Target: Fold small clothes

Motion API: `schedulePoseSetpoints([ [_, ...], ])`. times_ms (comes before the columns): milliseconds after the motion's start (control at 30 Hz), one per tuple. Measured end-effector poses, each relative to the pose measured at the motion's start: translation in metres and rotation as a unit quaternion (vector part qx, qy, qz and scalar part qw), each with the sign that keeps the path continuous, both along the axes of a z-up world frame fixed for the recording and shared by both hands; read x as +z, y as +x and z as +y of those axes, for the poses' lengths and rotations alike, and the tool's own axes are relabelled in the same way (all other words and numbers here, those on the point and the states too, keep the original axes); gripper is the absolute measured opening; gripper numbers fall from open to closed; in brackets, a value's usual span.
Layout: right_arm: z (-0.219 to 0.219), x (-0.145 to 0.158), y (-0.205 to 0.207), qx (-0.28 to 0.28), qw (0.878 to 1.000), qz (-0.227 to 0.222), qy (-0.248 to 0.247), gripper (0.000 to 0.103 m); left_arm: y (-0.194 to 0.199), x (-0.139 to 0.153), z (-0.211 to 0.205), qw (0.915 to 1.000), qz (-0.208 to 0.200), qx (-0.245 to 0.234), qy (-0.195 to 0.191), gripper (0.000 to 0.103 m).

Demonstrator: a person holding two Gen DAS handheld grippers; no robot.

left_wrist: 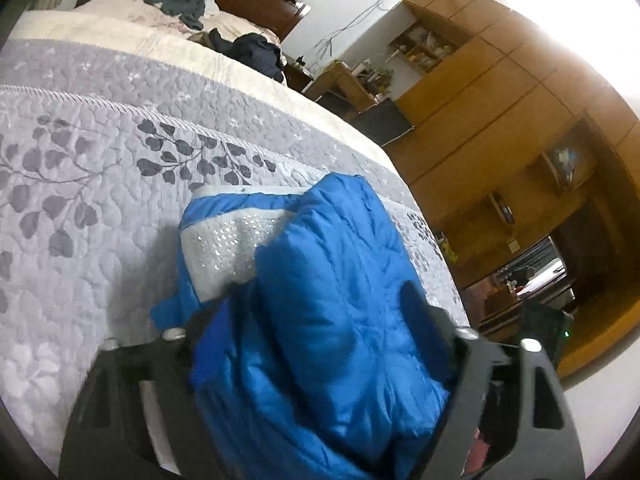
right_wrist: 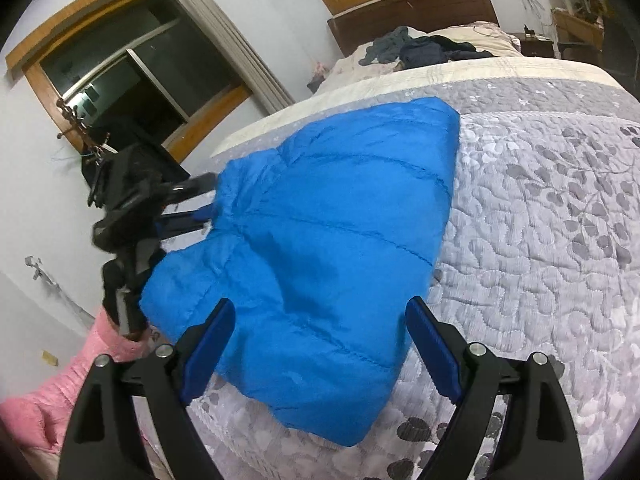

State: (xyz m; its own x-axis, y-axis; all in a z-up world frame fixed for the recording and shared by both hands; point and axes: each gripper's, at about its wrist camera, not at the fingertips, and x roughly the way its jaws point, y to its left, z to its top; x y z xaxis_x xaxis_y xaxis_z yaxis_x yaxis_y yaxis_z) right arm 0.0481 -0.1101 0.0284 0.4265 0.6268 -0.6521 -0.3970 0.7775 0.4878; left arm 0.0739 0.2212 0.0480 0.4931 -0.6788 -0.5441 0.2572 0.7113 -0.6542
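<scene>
Item: blue quilted jacket (right_wrist: 320, 216), puffy and slick, stitched in horizontal channels, with a pale dotted lining (left_wrist: 228, 248) showing in the left wrist view; it lies near the edge of the bed (right_wrist: 540, 208), on a grey quilted coverlet with a leaf pattern. At nine o'clock in the right wrist view we record the left hand-held gripper (right_wrist: 200, 204), fingers pinching a bunched fold at the jacket's side; its own camera shows blue fabric filling the span between its fingers. At six o'clock, the right hand-held gripper (right_wrist: 320, 344) stands spread, blue-padded fingers either side of the near hem, holding nothing. Risks, as we judge them: the slippery shell may slide from the left pinch; the padded filling may spring the fold open; a one-sided pull could drag the jacket off the bed edge. Dark clothes (right_wrist: 424, 50) heaped at twelve o'clock, well apart.
</scene>
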Motion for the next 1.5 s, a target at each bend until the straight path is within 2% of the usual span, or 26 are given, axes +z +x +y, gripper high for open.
schedulePoseSetpoints([
  [33,0.001,0.001,-0.001,0.001,1.0,-0.003,0.004,0.087,0.001,-0.001,-0.001,1.0,-0.004,0.0,0.007,0.051],
  [67,0.002,0.002,-0.001,0.003,1.0,-0.005,0.007,0.087,-0.001,-0.001,-0.002,0.9999,-0.01,0.002,0.013,0.032],
  [200,0.012,0.01,-0.001,0.016,0.999,-0.018,0.021,0.087,-0.006,0.002,0.005,0.9996,-0.024,-0.008,-0.012,0.014],
  [367,0.045,0.018,-0.005,0.08,0.995,-0.024,0.054,0.087,-0.027,0.012,0.019,0.9983,-0.054,-0.021,-0.013,0.01],
  [467,0.071,0.013,-0.004,0.116,0.992,-0.009,0.053,0.085,-0.03,0.009,0.033,0.9982,-0.051,-0.026,-0.015,0.01],
  [567,0.099,0.004,-0.003,0.129,0.991,-0.005,0.021,0.084,-0.021,-0.002,0.044,0.9987,-0.034,-0.029,-0.023,0.01],
  [733,0.123,0.0,-0.005,0.108,0.993,-0.02,-0.04,0.084,-0.005,-0.025,0.047,0.9991,-0.018,-0.034,-0.02,0.013],
  [833,0.13,-0.005,-0.007,0.101,0.993,-0.03,-0.062,0.085,0.001,-0.042,0.048,0.999,-0.004,-0.035,-0.028,0.017],
  [900,0.13,-0.003,-0.007,0.099,0.993,-0.029,-0.06,0.085,0.003,-0.049,0.051,0.9984,0.003,-0.033,-0.045,0.019],
  [1000,0.124,0.002,-0.007,0.099,0.994,-0.016,-0.041,0.085,-0.001,-0.042,0.053,0.9984,0.008,-0.028,-0.049,0.022],
  [1067,0.116,0.011,-0.008,0.094,0.995,-0.01,-0.027,0.084,-0.008,-0.031,0.053,0.9993,0.004,-0.016,-0.035,0.028],
  [1133,0.107,0.022,-0.015,0.087,0.996,-0.022,-0.026,0.084,-0.017,-0.017,0.055,0.9998,-0.006,0.0,-0.019,0.042],
  [1200,0.095,0.033,-0.02,0.061,0.997,-0.031,-0.04,0.091,-0.033,0.001,0.058,0.9993,-0.023,0.028,0.002,0.067],
  [1267,0.083,0.039,-0.023,0.026,0.998,-0.03,-0.057,0.096,-0.048,0.017,0.056,0.9978,-0.036,0.047,0.03,0.076],
  [1333,0.073,0.04,-0.024,-0.006,0.997,-0.028,-0.076,0.099,-0.062,0.029,0.05,0.9953,-0.043,0.057,0.065,0.088],
  [1367,0.071,0.04,-0.026,-0.018,0.996,-0.026,-0.087,0.099,-0.072,0.035,0.044,0.9928,-0.046,0.066,0.088,0.092],
  [1500,0.062,0.035,-0.034,-0.06,0.99,-0.01,-0.13,0.099,-0.102,0.044,0.027,0.9878,-0.055,0.067,0.129,0.093],
])
